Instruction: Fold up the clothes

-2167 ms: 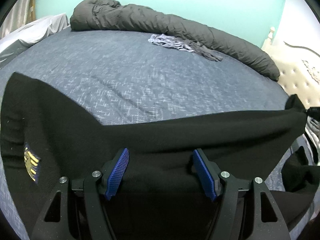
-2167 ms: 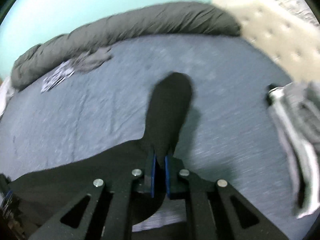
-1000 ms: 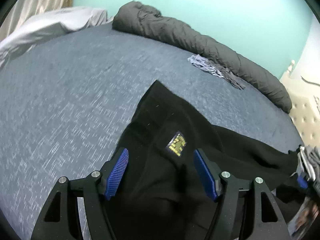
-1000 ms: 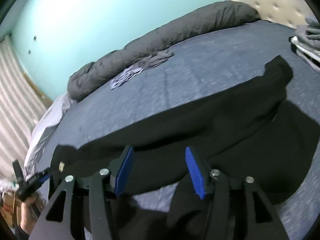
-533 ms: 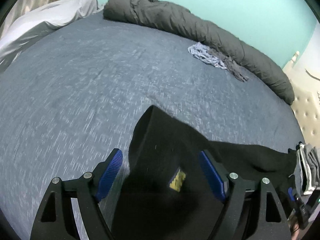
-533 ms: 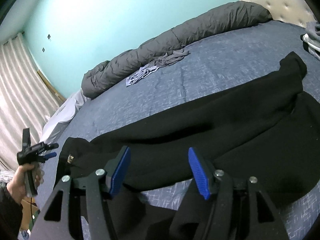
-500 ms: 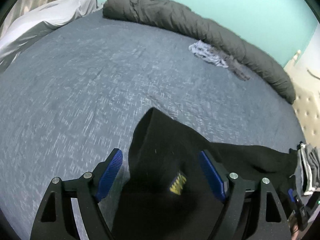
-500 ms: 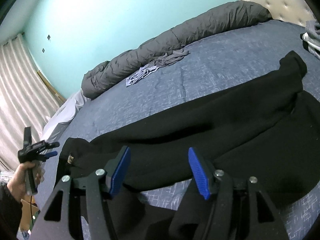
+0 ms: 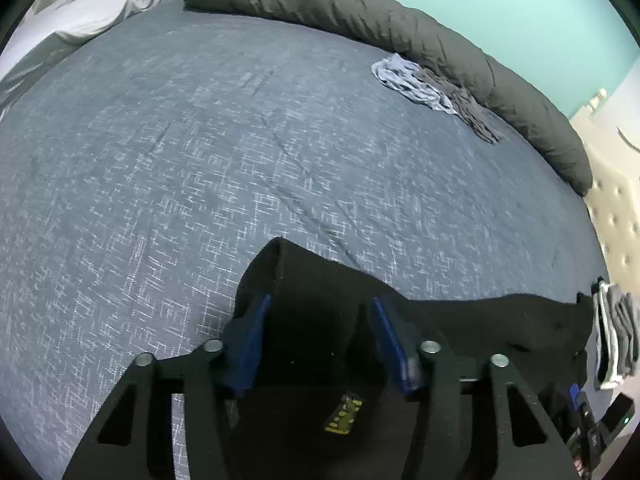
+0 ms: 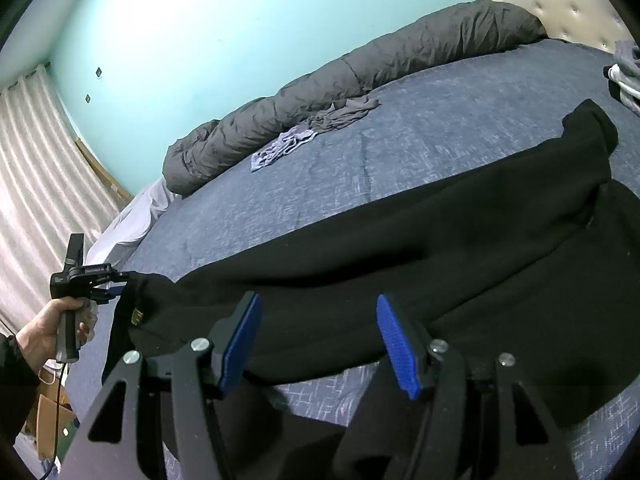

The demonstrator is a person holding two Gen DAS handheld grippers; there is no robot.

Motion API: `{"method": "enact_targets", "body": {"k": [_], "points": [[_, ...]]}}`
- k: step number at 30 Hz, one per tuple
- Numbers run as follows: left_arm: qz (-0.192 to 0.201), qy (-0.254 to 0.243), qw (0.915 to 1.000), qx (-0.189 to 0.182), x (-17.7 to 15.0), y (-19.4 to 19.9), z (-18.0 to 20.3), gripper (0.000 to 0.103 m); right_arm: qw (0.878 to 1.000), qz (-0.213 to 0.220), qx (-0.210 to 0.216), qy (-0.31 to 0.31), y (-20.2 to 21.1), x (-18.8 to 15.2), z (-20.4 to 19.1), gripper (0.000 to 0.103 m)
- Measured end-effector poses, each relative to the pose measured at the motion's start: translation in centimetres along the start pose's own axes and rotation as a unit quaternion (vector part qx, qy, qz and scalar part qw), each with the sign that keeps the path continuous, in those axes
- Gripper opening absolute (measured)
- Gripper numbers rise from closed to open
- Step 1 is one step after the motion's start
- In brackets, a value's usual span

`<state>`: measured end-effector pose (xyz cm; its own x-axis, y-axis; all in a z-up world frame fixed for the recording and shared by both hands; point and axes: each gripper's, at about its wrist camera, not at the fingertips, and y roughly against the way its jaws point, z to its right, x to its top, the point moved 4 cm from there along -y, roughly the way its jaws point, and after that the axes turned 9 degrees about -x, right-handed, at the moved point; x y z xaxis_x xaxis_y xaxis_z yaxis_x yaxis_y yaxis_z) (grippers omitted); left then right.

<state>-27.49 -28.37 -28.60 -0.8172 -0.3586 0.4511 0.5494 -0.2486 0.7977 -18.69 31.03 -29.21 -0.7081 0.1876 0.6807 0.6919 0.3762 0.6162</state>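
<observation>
Two claws are over the bed (image 9: 200,140), and I see both with their blue pads spread wide. My left claw (image 9: 318,332) sits at one end of the black sweater (image 10: 440,248), near its yellow label (image 9: 344,418), holding nothing. My right claw (image 10: 318,340) hangs just above the sweater's middle, empty too. The sweater lies stretched across the blue bed. A grey blanket (image 9: 380,20) is rolled up along the far edge.

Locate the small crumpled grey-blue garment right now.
The grey-blue garment lies far across the bed, against the rolled dark duvet, upper right in the left wrist view, well beyond the black garment.
</observation>
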Motion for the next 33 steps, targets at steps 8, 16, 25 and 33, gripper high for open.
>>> {"method": "enact_targets", "body": {"k": [8, 16, 25, 33], "points": [[0.052, -0.032, 0.9979, 0.022, 2.0, 5.2, 1.1, 0.005, 1.000, 0.003, 0.000, -0.004, 0.2, 0.0, 0.1, 0.061], [0.143, -0.055, 0.9871, 0.047, 8.4, 12.5, 3.7, 0.000, 1.000, 0.016, 0.004, -0.015, 0.7, 0.3, 0.4, 0.061], [0.050, -0.012, 0.9981, 0.035, 6.8, 6.1, 1.5, 0.000, 1.000, 0.014, 0.001, -0.023, 0.4, 0.4, 0.8, 0.061], [-0.036, 0.004, 0.9992, 0.017, -2.5, 2.9, -1.2, 0.053, 0.999, 0.013, 0.004, -0.031, 0.4, 0.5, 1.1, 0.061]]}}
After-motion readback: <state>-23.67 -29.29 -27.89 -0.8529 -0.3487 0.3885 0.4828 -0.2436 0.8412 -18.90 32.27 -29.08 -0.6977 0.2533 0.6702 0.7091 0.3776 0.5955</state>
